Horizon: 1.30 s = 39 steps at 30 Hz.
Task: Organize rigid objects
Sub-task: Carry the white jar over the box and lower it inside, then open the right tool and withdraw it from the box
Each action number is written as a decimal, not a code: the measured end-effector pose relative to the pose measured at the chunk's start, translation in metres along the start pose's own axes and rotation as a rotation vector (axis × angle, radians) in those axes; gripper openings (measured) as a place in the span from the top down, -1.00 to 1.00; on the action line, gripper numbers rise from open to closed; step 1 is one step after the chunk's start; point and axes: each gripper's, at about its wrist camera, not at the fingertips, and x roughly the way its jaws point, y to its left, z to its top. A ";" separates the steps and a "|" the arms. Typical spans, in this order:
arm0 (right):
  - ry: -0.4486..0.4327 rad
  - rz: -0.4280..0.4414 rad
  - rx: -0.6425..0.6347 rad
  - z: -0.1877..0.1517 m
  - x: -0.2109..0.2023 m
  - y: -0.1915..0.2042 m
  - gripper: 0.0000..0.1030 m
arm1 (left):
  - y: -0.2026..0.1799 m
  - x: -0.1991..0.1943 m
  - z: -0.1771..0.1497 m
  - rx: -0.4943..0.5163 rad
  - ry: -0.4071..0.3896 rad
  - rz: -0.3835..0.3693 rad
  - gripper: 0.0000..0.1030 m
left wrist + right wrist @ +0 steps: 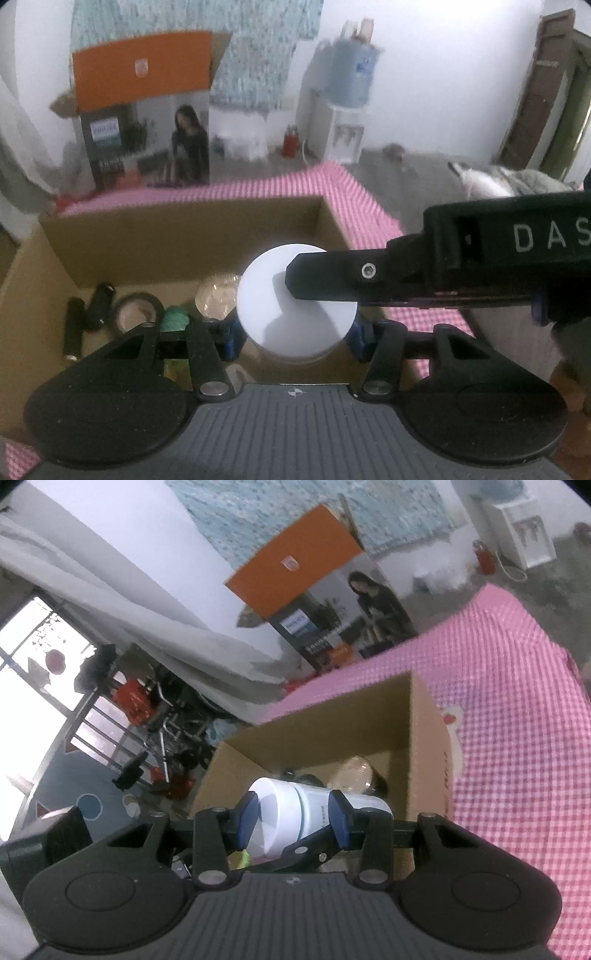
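The white jar (297,306) is held over the open cardboard box (424,738), which sits on a worktop under a pink checked cloth (517,701). Both tools grip the same jar.

Handling: the jar looks like rigid plastic with a smooth flat lid, probably light and likely slippery on its sides. A squeeze across the body just below the lid seam seems the safest hold; the smooth lid would give less purchase.

Left tongs (295,332): clenched on the jar, with the blue pads (234,338) against opposite sides of its body and the lid facing this camera. The tool points steeply down into the box.

Right tongs (295,819): clenched on the jar from the side, one pad near the lid and the other further along the body. In the left view its black finger crosses the lid from the right. It points down less steeply and is rolled, so the room appears tilted.

Box contents: black cylinders (86,310), a tape roll (138,308), green twine (175,319) and a clear glassy piece (218,295), possibly fragile, lying just beyond the jar.
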 end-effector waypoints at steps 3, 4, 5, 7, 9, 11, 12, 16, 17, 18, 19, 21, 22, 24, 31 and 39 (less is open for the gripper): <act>0.022 -0.023 0.005 0.001 0.010 -0.010 0.12 | 0.000 0.008 -0.002 -0.013 0.036 -0.013 -0.03; 0.028 -0.032 0.005 0.001 0.013 -0.013 0.12 | 0.001 0.012 -0.002 -0.013 0.047 -0.015 -0.04; 0.033 -0.038 0.003 0.001 0.015 -0.014 0.11 | 0.001 0.017 -0.002 -0.011 0.058 -0.016 -0.04; 0.043 -0.055 -0.005 0.002 0.019 -0.017 0.10 | -0.001 0.023 -0.002 -0.005 0.081 -0.023 -0.04; 0.045 -0.072 -0.017 0.003 0.022 -0.018 0.09 | -0.002 0.029 -0.002 0.001 0.101 -0.022 -0.04; 0.043 -0.071 -0.027 0.004 0.022 -0.018 0.01 | -0.002 0.035 -0.001 0.010 0.116 -0.018 -0.04; 0.041 -0.072 -0.030 0.006 0.022 -0.018 -0.03 | -0.003 0.036 -0.001 0.012 0.121 -0.015 -0.05; 0.034 -0.088 -0.045 0.010 0.022 -0.018 -0.03 | -0.004 0.038 -0.002 0.022 0.120 -0.013 -0.13; 0.034 -0.085 -0.042 0.011 0.022 -0.019 -0.04 | -0.005 0.037 -0.001 0.026 0.115 -0.013 -0.17; 0.034 -0.086 -0.041 0.011 0.022 -0.019 -0.10 | -0.004 0.036 -0.001 0.026 0.108 -0.015 -0.27; 0.031 -0.089 -0.041 0.011 0.021 -0.019 -0.11 | -0.004 0.033 0.000 0.026 0.095 -0.019 -0.36; 0.023 -0.086 -0.042 0.012 0.019 -0.018 -0.17 | -0.004 0.028 0.001 0.027 0.071 -0.023 -0.52; 0.016 -0.087 -0.044 0.012 0.017 -0.018 -0.19 | -0.004 0.024 0.001 0.029 0.059 -0.023 -0.58; -0.006 -0.094 -0.055 0.011 0.011 -0.015 -0.26 | -0.004 0.017 0.001 0.035 0.036 -0.015 -0.68; -0.137 -0.097 -0.058 0.001 -0.022 -0.003 -0.47 | 0.000 -0.031 -0.007 0.058 -0.071 0.024 -0.94; -0.291 -0.166 -0.150 -0.041 -0.062 0.039 -1.00 | 0.015 -0.087 -0.027 0.028 -0.148 0.090 -1.00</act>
